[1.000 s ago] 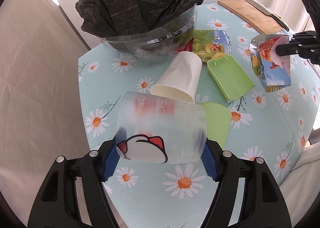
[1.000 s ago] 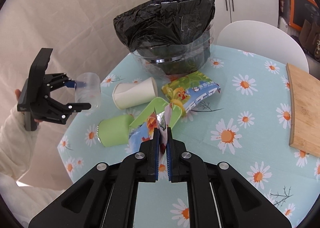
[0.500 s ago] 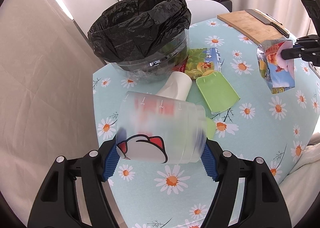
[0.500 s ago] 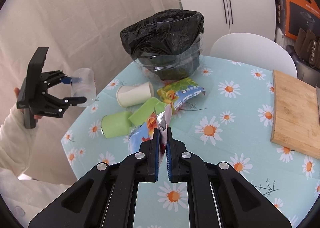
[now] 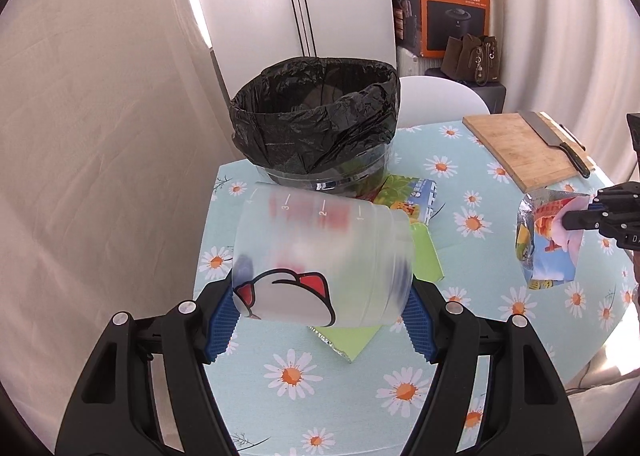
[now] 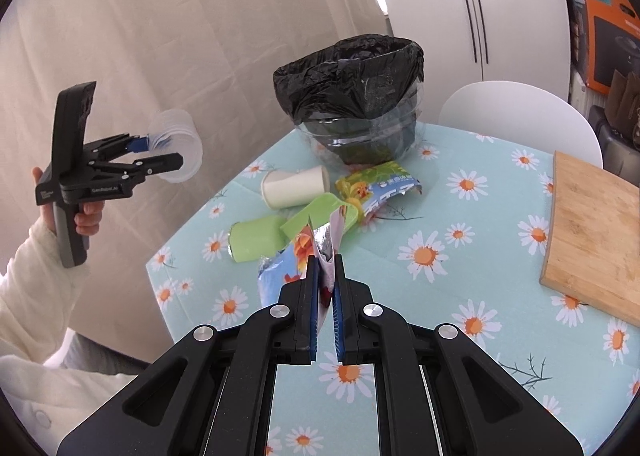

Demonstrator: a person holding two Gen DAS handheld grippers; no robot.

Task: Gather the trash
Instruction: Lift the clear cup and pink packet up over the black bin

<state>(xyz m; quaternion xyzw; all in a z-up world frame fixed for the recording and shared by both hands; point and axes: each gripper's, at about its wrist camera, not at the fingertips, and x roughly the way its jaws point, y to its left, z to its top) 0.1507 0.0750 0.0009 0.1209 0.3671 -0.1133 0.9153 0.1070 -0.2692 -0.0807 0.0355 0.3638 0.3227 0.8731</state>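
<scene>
- Broadly, the round bench (image 6: 472,256) with its pale blue daisy-print cloth carries everything, and the clear plastic bin lined with a black bag (image 5: 320,124) stands near its far edge.
- Right of the bin lies a wooden cutting board (image 5: 520,148) with a black-handled cleaver (image 5: 554,140) on top.
- Just in front of the bin, on the cloth, lie a white paper cup on its side (image 6: 294,186), a green and blue snack wrapper (image 6: 376,186), a flat light green scoop-shaped piece (image 6: 316,212) and a light green cup on its side (image 6: 256,240).
- Left hand-held gripper (image 5: 320,312): jaws spread wide, blue pads pressed on both sides of a frosted translucent plastic cup with a cartoon print (image 5: 320,256), held in the air in front of the bin.
- Right hand-held gripper (image 6: 325,280): jaws nearly together, pinching a foil-lined colourful snack bag (image 5: 548,240), held above the cloth in front of and to the right of the bin.
</scene>
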